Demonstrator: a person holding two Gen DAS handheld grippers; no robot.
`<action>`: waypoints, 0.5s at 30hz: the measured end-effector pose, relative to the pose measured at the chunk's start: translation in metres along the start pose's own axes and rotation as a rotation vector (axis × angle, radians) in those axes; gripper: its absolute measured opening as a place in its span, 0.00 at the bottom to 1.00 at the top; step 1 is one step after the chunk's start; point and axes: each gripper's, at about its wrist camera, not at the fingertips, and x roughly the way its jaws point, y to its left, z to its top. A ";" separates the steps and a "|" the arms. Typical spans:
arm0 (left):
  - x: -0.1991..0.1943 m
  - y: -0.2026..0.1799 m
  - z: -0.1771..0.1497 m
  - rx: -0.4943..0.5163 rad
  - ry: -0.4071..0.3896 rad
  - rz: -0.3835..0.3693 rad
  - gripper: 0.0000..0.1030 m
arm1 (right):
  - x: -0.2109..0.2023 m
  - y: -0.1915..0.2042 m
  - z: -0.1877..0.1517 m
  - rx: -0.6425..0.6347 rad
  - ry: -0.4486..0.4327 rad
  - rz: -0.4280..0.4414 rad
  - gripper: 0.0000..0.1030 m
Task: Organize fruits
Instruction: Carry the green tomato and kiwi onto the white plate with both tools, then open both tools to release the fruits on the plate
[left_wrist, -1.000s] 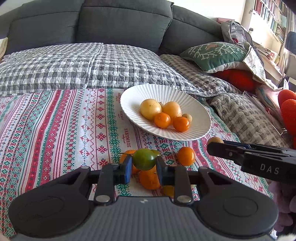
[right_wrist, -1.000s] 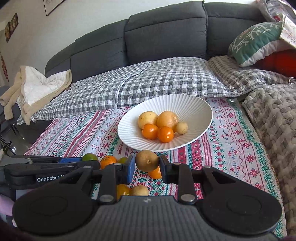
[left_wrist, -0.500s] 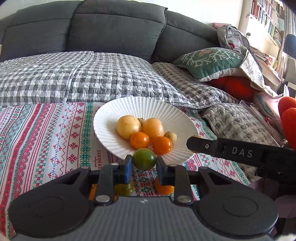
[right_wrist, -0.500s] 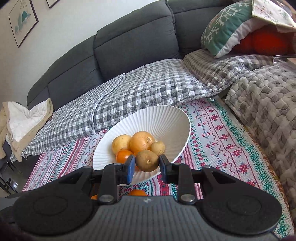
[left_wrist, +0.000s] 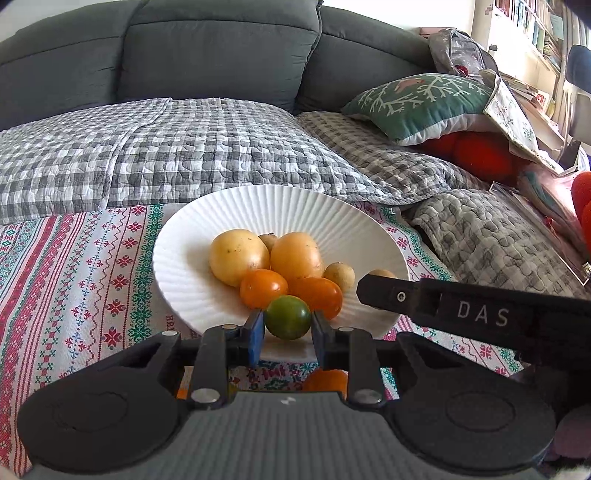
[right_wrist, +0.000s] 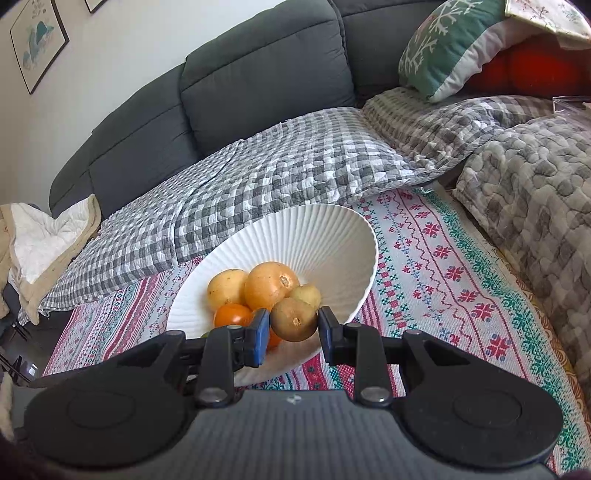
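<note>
White capital letters "DAS" printed on the side of the black right gripper, entering from the right in the left wrist view. Red stitched lettering on the patterned tablecloth beside the plate, too small and distorted to read.

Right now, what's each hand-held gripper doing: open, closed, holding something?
Left hand-held gripper: closed on a green tomato.
Right hand-held gripper: closed on a brownish round fruit.
</note>
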 end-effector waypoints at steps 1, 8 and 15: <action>0.001 0.000 0.000 0.002 0.000 0.002 0.17 | 0.001 0.000 0.000 -0.001 0.000 0.002 0.25; 0.001 -0.002 0.000 0.023 -0.008 0.000 0.19 | 0.001 -0.001 0.000 -0.001 0.002 0.011 0.27; -0.010 -0.007 -0.003 0.065 -0.020 0.009 0.36 | -0.008 0.001 0.003 0.001 0.004 0.025 0.48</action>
